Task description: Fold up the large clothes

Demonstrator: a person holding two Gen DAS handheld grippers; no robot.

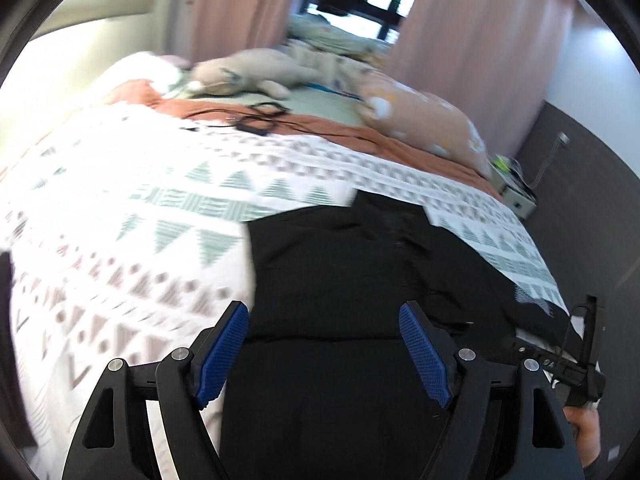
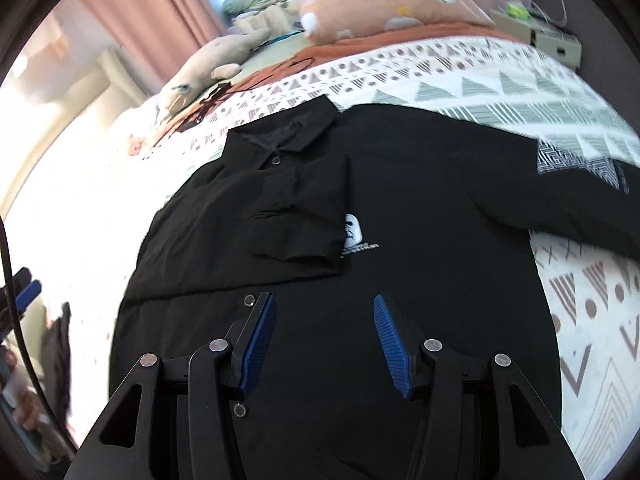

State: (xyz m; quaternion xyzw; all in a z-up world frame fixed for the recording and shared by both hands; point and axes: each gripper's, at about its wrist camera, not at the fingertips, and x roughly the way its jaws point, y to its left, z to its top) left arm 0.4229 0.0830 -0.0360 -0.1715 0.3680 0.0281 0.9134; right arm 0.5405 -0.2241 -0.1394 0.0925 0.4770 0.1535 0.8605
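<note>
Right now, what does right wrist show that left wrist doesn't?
Only right wrist: the shirt's collar, white chest logo, snap buttons, the patterned sleeve patch and the folded-in sleeve.
Only left wrist: the black cable coiled on the orange sheet.
Both: black shirt, patterned bedspread, plush toy, orange pillow.

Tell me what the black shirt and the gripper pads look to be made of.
Black shirt: thin woven fabric, matte, probably synthetic or a cotton blend; it creases sharply and carries snap buttons. Right gripper pads: blue ribbed rubber or soft plastic, judging by the grooves.
</note>
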